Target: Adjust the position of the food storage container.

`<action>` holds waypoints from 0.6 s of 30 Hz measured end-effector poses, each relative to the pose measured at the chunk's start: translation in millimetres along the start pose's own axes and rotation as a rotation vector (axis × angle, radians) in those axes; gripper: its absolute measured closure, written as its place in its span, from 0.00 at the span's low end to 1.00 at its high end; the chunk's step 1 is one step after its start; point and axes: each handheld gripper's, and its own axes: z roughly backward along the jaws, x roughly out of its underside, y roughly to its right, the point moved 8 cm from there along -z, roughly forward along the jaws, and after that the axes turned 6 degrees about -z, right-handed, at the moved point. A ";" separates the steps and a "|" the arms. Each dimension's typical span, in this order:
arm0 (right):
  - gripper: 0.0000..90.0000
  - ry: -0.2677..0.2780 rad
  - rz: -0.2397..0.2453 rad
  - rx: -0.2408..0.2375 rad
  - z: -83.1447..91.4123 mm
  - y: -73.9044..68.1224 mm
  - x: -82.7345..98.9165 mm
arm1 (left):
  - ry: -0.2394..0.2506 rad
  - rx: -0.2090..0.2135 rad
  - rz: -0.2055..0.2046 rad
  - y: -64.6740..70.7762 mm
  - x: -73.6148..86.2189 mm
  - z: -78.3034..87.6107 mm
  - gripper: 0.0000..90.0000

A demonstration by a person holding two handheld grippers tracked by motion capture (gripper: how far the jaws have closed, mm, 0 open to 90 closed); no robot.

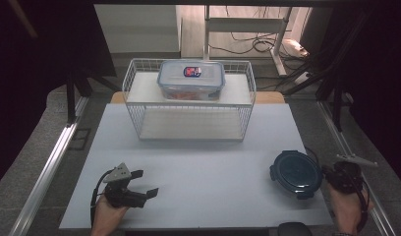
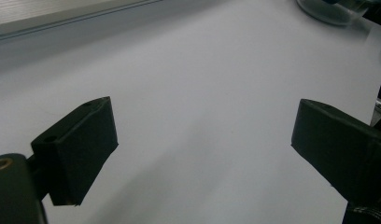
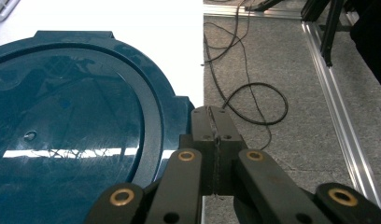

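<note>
In the high view a round dark blue lid lies flat at the right front of the white worktop, with the right tongs at its right edge, while the left tongs rest spread wide at the left front, and a wire basket at the back carries a clear lidded box. The left gripper view shows its two black jaws far apart over bare worktop, nothing between them. The right gripper view shows its jaws clenched flat together just beside the lid's rim tab, at the worktop's edge over grey floor and cables, and I cannot tell whether they pinch the tab.
</note>
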 end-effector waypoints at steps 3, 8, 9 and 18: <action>0.99 -0.008 0.007 -0.016 0.7 -5.2 0.9 | -0.008 0.000 -0.006 0.3 0.4 -0.4 0.07; 0.99 -0.025 0.028 -0.069 1.5 -22.0 3.3 | -0.010 0.003 -0.004 1.0 0.5 -1.3 0.07; 0.99 -0.029 0.036 -0.075 1.6 -25.9 3.6 | -0.010 0.003 -0.004 1.1 0.6 -1.4 0.07; 0.99 -0.056 0.089 -0.161 2.0 -64.4 7.2 | -0.012 0.010 -0.001 1.9 0.5 -2.0 0.07</action>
